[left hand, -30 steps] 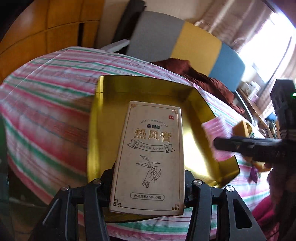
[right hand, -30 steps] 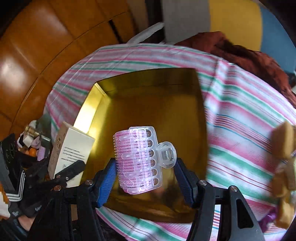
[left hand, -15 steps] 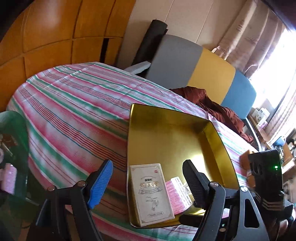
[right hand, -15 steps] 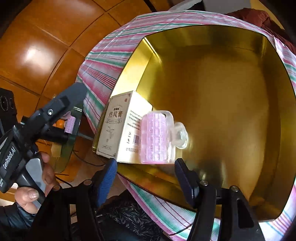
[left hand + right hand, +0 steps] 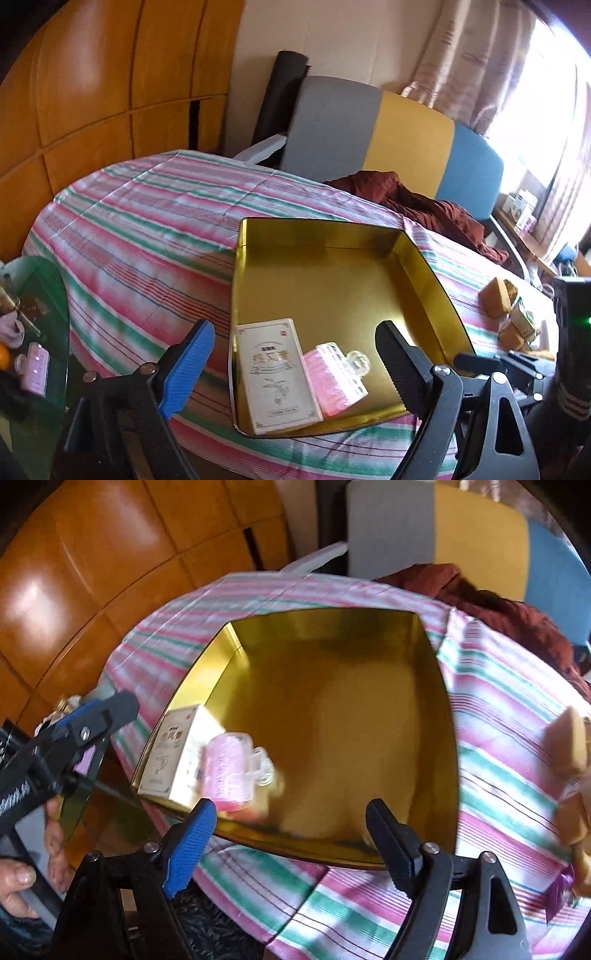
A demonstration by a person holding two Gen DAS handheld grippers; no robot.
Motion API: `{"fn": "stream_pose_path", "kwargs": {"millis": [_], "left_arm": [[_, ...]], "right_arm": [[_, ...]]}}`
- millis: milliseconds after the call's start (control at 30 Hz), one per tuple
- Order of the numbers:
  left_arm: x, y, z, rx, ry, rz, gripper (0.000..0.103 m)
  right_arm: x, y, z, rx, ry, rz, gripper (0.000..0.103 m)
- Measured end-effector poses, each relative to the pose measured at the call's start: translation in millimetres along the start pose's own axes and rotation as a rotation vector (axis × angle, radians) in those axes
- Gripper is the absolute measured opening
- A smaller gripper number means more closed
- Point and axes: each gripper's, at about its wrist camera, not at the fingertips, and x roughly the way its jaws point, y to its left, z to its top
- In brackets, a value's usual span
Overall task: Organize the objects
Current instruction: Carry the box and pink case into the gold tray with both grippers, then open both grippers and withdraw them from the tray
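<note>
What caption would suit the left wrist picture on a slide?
Open left hand-held gripper above a shiny gold metal tray holding a beige cardboard box and pink plastic hair roller.

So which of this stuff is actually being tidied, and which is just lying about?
Part of the job:
gold tray
cream box, lying in the tray
pink hair roller, in the tray beside the box

Just lying about:
tan blocks on the striped cloth
dark red garment
colour-block chair

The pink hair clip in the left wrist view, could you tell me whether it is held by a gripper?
No, the pink hair clip lies free in the gold tray beside the cream box.
</note>
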Motion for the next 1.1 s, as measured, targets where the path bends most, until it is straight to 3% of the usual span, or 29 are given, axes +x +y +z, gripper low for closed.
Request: {"fn": "stream_pose_path", "kwargs": {"millis": [267, 667, 800, 900, 1100], "left_arm": [[-6.2, -24.7, -3.9, 0.075, 0.011, -0.019, 0.09], [-0.5, -49.2, -12.9, 0.127, 0.048, -0.034, 0.091], [0.7, -54.5, -15.1, 0.142, 0.054, -0.035, 0.092], [2.7, -58.2, -14.7, 0.155, 0.06, -0.041, 0.092], [9.0, -66.9, -15.3, 0.178, 0.078, -0.059, 0.092]], "right_arm": [[-21.3, -22.9, -6.7, 0.068, -0.082, -0.069, 0.085], [-44.3, -35.6, -17.3, 0.06, -0.199, -0.227, 0.086], [-48.2, -40.2, -18.2, 0.068, -0.216, -0.25, 0.086], [-51.2, -46.3, -20.2, 0.075, -0.224, -0.264, 0.093], [-55.2, -67.4, -27.5, 0.128, -0.213, -0.296, 0.093]]}}
